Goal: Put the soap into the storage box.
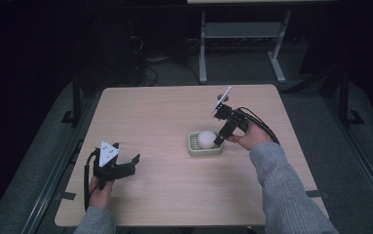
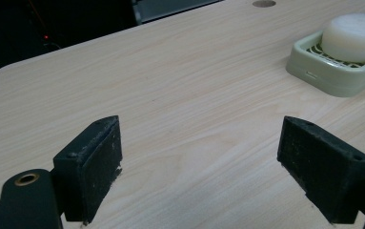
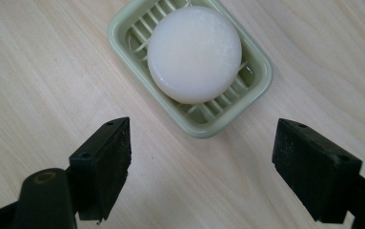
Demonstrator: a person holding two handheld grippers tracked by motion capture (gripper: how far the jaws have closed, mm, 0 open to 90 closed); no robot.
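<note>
- The round white bar of soap (image 3: 194,53) lies in the pale green slatted plastic soap dish (image 3: 254,90), which sits on the light wood-grain surface (image 1: 164,126), a little toward 3 o'clock from its middle in the high view.
- The right hand-held gripper (image 3: 201,167) hangs just above the dish with its jaws spread wide and nothing between them; in the right gripper view the soap sits toward 12 o'clock from the jaws.
- The left hand-held gripper (image 2: 199,162) rests low over bare wood near the surface's 7 o'clock edge, jaws also wide and empty, well apart from the dish, which its own view shows off at 2 o'clock.
- Risk, as I judge it: the soap looks smooth and domed, so a squeeze high on its curve could make it pop out and skid across the surface.
- Risk: the jaw spread looks about as wide as the dish itself, so a descent slightly off line could catch the dish rim instead of the soap and shove or tip the light dish.
- Risk: nothing steadies the dish, since the left hand-held gripper is far off; a lift could drag the dish along if the soap sticks to the slats.
- Hard to tell: whether the soap is wet or stuck down, and how deep it sits in the dish.
- Cut off: the dish's far end runs out of the left gripper view at its right edge.
- In the high view the right hand-held gripper (image 1: 219,140) overlaps the dish's 3 o'clock side, so the gap between jaw tips and soap cannot be judged there.
- The room beyond the surface is dark and indistinct.
</note>
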